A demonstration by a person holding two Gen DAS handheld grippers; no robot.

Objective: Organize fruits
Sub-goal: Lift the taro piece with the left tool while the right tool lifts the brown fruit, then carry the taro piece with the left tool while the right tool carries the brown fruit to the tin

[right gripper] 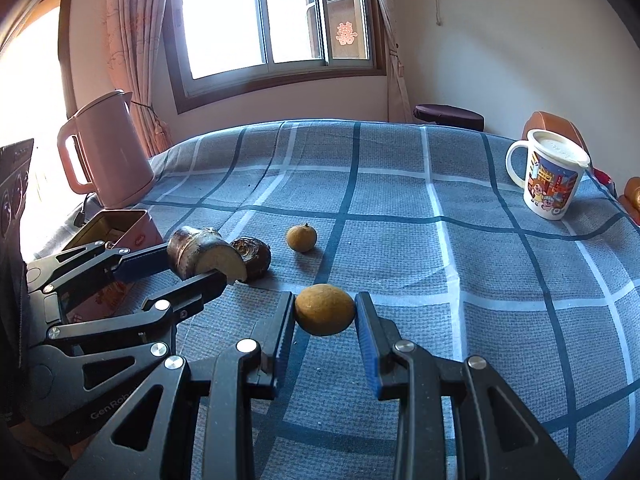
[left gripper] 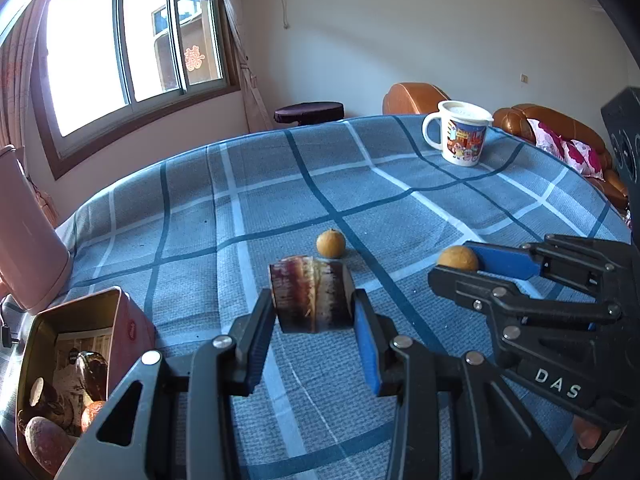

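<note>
Left gripper (left gripper: 314, 316) level over the checked table (left gripper: 400, 200), fingers clamped on a brown cut chunk (left gripper: 310, 292), right gripper (right gripper: 325, 316) alongside, fingers closed around a small yellow fruit (right gripper: 325, 309), another fruit (right gripper: 301, 237) on the cloth beyond, open tin (left gripper: 76, 320) at left.

Woven matt checked cloth (right gripper: 400, 208) covers the tabletop. The mug (right gripper: 550, 182) looks glossy, the kettle (right gripper: 106, 152) smooth pink plastic. The tongs (right gripper: 325, 316) are matt black with shiny metal rivets.
</note>
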